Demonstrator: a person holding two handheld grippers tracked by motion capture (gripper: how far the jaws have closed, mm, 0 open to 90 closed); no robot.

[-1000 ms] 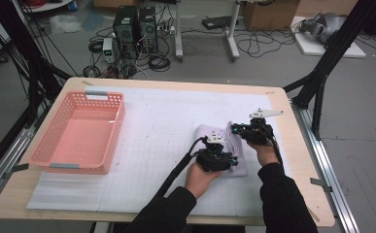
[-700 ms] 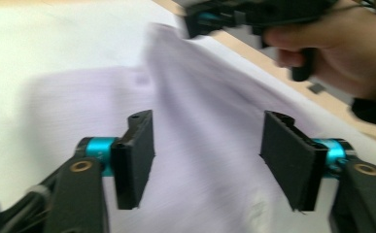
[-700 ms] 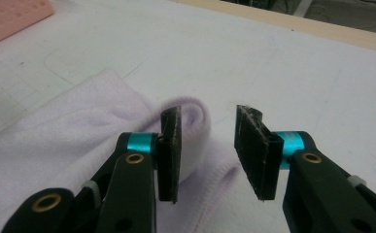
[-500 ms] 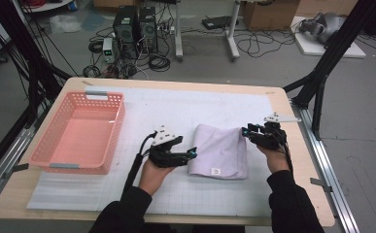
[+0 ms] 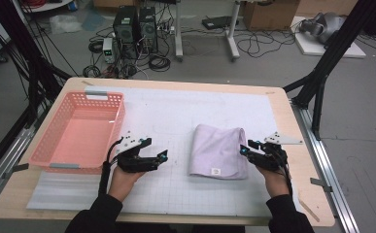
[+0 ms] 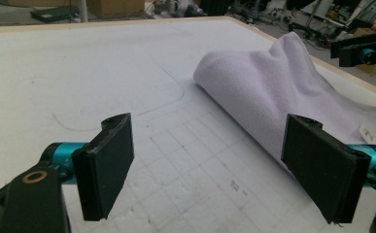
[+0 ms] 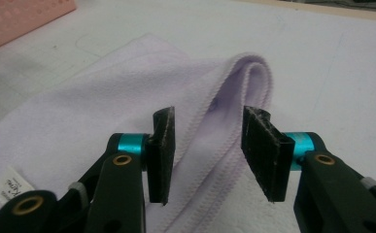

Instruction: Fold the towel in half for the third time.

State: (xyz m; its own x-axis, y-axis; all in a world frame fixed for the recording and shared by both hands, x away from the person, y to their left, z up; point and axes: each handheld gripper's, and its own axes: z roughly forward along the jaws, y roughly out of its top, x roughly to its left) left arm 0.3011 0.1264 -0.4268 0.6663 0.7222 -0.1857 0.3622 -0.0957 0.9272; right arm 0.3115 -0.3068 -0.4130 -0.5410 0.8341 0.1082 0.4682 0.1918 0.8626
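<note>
A folded lilac towel (image 5: 219,150) with a small white label lies on the white mat right of centre. My left gripper (image 5: 163,156) rests on the mat to the towel's left, a short gap away, jaws wide open (image 6: 210,165) and empty; the towel's rolled fold (image 6: 282,92) lies ahead and to the right of them. My right gripper (image 5: 244,148) is at the towel's right edge. Its jaws (image 7: 207,150) stand apart on either side of the towel's stitched edges (image 7: 103,126) without pinching them.
A pink plastic basket (image 5: 49,160) stands empty at the table's left, just beyond my left hand. The white gridded mat (image 5: 176,111) covers most of the wooden table. Black frame posts, computers and cables are on the floor behind.
My left gripper has come off the towel and moved left toward the basket. My right gripper has shifted to the towel's right edge. The towel now lies flat and folded.
</note>
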